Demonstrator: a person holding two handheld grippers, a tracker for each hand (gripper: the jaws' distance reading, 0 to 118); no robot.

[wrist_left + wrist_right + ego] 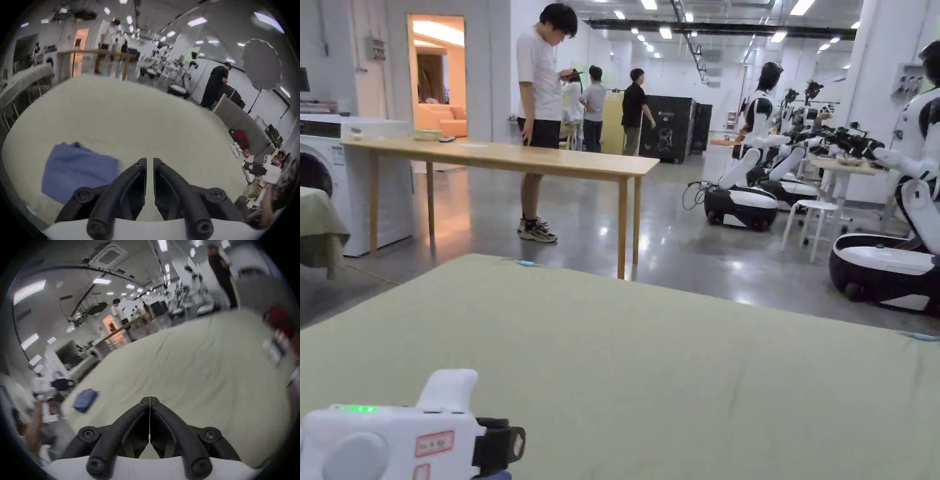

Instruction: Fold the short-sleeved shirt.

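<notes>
One blue short-sleeved shirt [78, 172] lies on the pale green cloth-covered counter [146, 116], folded into a flat, roughly rectangular packet with soft creases. In the left gripper view it sits near the counter's near-left edge, just beside the left claw [150, 160] and apart from it. In the right gripper view the same shirt [85, 400] looks smaller and darker, close to the counter's left edge and well apart from the right claw [150, 398].

There are two claws, each with two black, matte, angular jaws on a white body. The left claw's jaws stand a narrow slit apart with nothing between them. The right claw's jaws are closed almost tip to tip, only a hairline of light between them, and they grip nothing.

The head view shows the white housing of the left gripper [406, 437] at the near-left edge of the counter [675, 375], with a green light on top. Beyond it stand a long wooden table [506, 159], four people, and several white humanoid robots [747, 181] on wheeled bases. The counter cloth looks smooth there; the right gripper view brings out its fine wrinkles.
</notes>
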